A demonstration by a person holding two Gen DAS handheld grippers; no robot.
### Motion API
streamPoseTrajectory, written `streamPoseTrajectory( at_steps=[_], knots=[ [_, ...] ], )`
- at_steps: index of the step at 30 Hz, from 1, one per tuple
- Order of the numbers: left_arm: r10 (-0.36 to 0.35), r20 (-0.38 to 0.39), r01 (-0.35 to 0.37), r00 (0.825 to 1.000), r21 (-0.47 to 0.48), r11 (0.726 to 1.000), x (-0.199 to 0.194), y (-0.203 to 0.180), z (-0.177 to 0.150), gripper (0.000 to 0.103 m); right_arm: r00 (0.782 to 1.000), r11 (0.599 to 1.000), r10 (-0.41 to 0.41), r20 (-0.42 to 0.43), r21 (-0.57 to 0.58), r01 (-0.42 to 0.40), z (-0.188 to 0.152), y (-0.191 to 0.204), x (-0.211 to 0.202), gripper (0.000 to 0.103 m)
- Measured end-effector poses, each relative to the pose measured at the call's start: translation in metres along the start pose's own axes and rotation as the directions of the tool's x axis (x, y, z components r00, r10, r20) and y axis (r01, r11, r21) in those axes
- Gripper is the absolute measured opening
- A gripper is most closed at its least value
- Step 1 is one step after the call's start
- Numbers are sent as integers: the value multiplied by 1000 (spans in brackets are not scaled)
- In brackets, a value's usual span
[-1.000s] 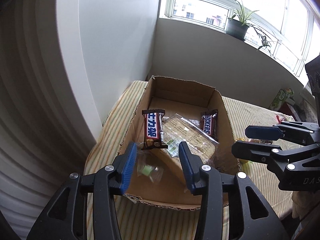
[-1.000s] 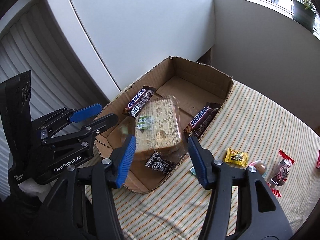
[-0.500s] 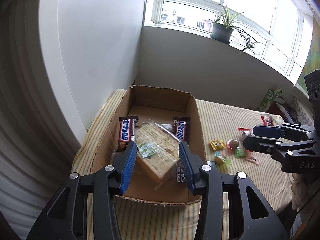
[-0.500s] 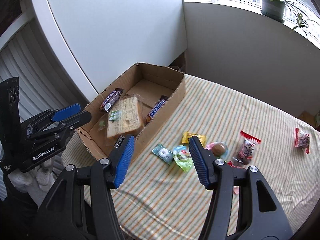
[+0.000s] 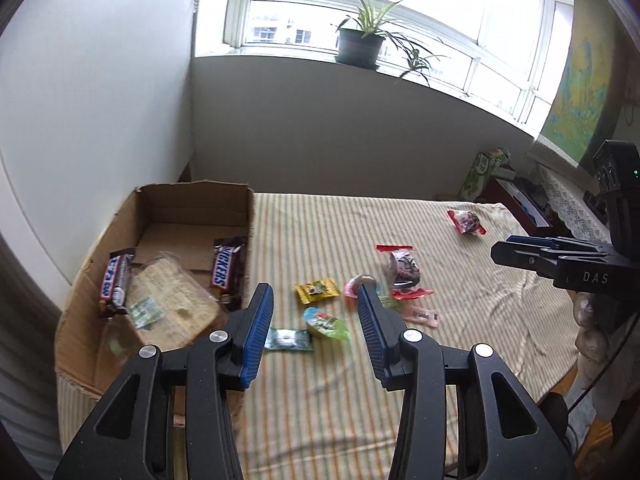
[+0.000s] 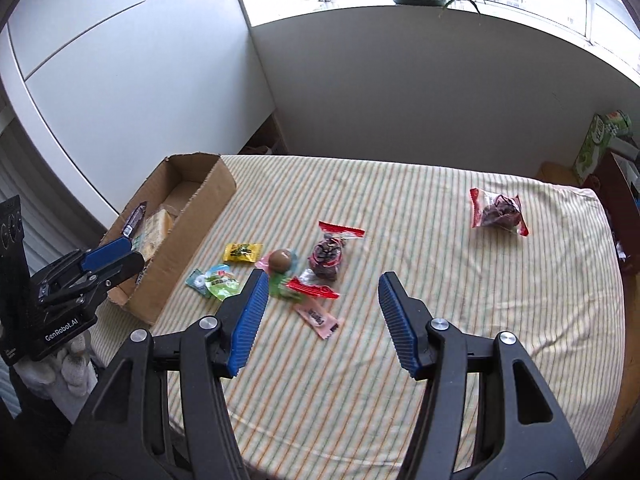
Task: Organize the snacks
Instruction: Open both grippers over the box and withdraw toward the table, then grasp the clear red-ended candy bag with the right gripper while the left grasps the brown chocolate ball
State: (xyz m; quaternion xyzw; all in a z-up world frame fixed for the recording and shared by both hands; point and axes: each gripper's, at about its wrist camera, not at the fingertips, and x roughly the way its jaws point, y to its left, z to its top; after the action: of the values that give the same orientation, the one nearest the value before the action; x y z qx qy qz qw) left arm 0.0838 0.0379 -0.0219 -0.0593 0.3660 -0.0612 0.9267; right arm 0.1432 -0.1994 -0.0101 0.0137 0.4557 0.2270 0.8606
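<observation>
A cardboard box (image 5: 248, 216) at the table's left holds two chocolate bars (image 5: 226, 266) and a wrapped bread slice (image 5: 172, 300); it also shows in the right wrist view (image 6: 208, 200). Loose snacks lie mid-table: a yellow packet (image 5: 318, 290), a green jelly cup (image 5: 324, 322), a mint (image 5: 288, 338), a red-topped bag (image 6: 330, 254), a pink sachet (image 6: 318, 316), a brown ball (image 6: 280, 260). Another red bag (image 6: 498, 212) lies far right. My left gripper (image 5: 316, 316) is open and empty above the snacks. My right gripper (image 6: 320, 300) is open and empty above them.
The table has a striped cloth (image 6: 440, 320). A white wall panel (image 5: 80, 120) stands behind the box. A potted plant (image 5: 360, 40) sits on the windowsill. A green carton (image 5: 482, 172) and furniture stand beyond the far right edge.
Both grippers have swung right, away from the box toward the loose snacks in the middle of the table. Both stay open and empty.
</observation>
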Motion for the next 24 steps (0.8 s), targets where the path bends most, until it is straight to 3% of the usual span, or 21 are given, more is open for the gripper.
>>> streamPoseTrajectory(
  at_steps=[8,19,24],
  knots=[
    [-58,-80,63,995,64,996,57,-36,-1,42,996,998,53,-68,50,-50,9,-27,45,60],
    [-82,-176,96,981,74,993,109,-41,-3,42,974,989,137,-179,75,-125,29,-20,122,60],
    [-85,-206,99,975,57,993,121,-37,-6,37,965,987,150,-214,90,-134,28,-18,141,59]
  ],
)
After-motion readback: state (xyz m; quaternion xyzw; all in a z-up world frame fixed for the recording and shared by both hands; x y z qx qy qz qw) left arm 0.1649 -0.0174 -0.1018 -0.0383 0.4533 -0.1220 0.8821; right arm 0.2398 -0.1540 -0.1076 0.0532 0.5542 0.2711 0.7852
